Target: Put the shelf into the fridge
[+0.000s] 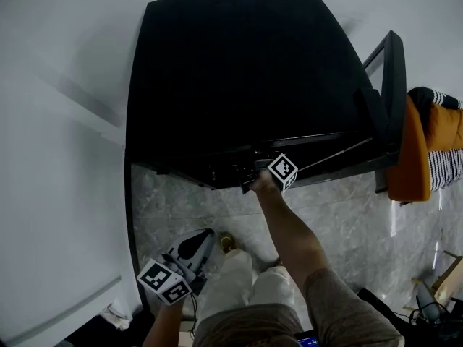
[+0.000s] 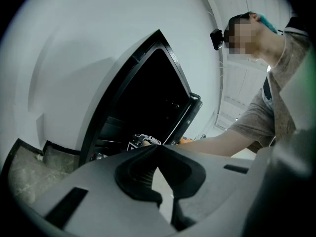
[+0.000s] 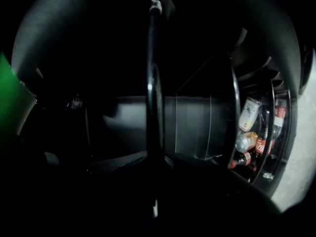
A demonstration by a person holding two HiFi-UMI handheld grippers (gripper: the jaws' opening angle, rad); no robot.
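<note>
Dim, murky interior; fisheye-warped edges

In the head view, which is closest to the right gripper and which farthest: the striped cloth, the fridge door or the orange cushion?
From the right gripper, shut on the shelf:
1. Fridge door, open, on its right.
2. Orange cushion, just past the door.
3. Striped cloth, at the right edge.

I see grey marbled tile floor [image 1: 347,223]. Black fridge [image 1: 239,78] stands on it, door [image 1: 394,85] open. Orange padded thing [image 1: 412,157] just beside door.
</note>
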